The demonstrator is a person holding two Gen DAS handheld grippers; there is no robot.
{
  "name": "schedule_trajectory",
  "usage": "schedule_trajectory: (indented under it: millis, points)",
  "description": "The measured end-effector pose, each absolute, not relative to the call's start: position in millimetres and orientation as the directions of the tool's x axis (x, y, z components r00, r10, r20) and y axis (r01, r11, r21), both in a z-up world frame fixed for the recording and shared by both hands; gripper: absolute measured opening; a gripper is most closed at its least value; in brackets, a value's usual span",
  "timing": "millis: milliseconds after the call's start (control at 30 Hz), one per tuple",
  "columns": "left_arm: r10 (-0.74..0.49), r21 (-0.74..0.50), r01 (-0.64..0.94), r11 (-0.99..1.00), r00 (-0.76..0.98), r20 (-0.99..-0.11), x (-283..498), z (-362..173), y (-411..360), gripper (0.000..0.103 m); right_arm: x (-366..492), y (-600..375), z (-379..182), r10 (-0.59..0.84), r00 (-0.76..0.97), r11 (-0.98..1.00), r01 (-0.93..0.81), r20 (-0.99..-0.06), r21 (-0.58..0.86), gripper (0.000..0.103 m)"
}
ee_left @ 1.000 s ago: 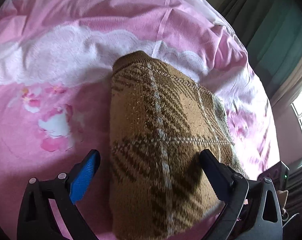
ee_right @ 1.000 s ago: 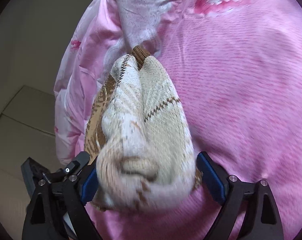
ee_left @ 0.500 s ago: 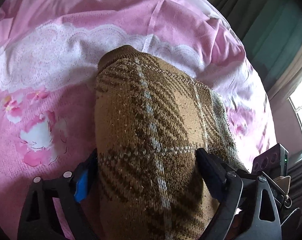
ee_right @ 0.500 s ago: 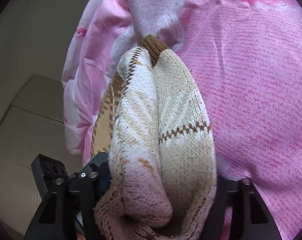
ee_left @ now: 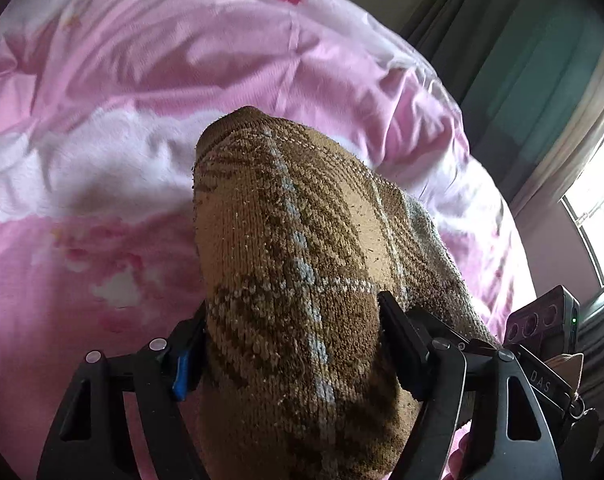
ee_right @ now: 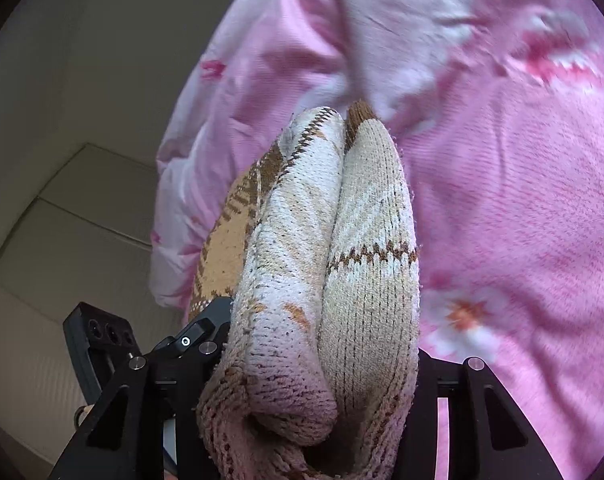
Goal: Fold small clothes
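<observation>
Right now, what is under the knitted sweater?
Pink floral bedding shows around and beneath the brown plaid knitted sweater, which both grippers clamp. The patch directly below the sweater is covered, so anything there is hidden.

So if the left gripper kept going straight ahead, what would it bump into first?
The left gripper is already clamped on the brown knit garment, so that goes along. Beyond it, probably the pink bedcover, though depth is unclear.

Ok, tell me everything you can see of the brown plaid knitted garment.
The brown plaid knitted garment is thick, fuzzy knit: tan with dark brown bands and pale blue lines on one face, cream with thin brown zigzag lines on the other. A brown ribbed edge peeks out at its far end. It is bunched into two rolled lobes, clamped by both the left gripper and the right gripper, over the pink floral bedspread.
</observation>
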State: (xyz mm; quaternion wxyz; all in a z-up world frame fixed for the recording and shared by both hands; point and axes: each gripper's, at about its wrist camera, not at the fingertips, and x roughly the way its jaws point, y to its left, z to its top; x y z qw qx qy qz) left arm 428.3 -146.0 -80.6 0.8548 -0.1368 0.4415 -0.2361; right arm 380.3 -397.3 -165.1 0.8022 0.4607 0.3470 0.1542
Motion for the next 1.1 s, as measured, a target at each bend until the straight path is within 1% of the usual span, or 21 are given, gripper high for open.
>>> schedule_trajectory:
  millis: [233, 333, 500, 633, 767, 933, 1100]
  points:
    - [-0.505, -0.441, 0.258, 0.86, 0.559, -0.658, 398.9, -39.3, -84.5, 0.076, 364.0, -351.8, -122.1, 0.588, 0.711, 0.546, 0.004, -0.386, 0.838, 0.046]
    - [-0.479, -0.435, 0.229, 0.871, 0.595, -0.646, 380.7, -24.0, -45.8, 0.076, 362.2, -319.4, -105.7, 0.61, 0.7, 0.546, -0.032, -0.371, 0.837, 0.046]
    - [-0.442, -0.439, 0.177, 0.881, 0.639, -0.629, 354.0, -14.1, 24.1, 0.076, 363.8, -249.9, -81.7, 0.657, 0.669, 0.539, -0.093, -0.349, 0.837, 0.046]
    - [-0.403, -0.424, 0.143, 0.894, 0.669, -0.625, 336.9, -9.9, 93.1, 0.076, 365.8, -184.7, -71.1, 0.693, 0.643, 0.52, -0.133, -0.326, 0.844, 0.046]
    - [-0.37, -0.411, 0.116, 0.904, 0.694, -0.618, 329.9, -0.8, 179.3, 0.076, 371.6, -105.3, -67.0, 0.723, 0.621, 0.496, -0.16, -0.304, 0.854, 0.046]
    - [-0.338, -0.433, 0.06, 0.899, 0.723, -0.602, 325.1, 0.5, 290.4, 0.076, 384.8, -5.1, -63.5, 0.746, 0.593, 0.495, -0.193, -0.301, 0.847, 0.046]
    - [-0.297, -0.425, 0.015, 0.905, 0.738, -0.606, 324.0, -12.4, 387.5, 0.077, 401.0, 92.3, -74.2, 0.786, 0.538, 0.482, -0.226, -0.304, 0.847, 0.046]
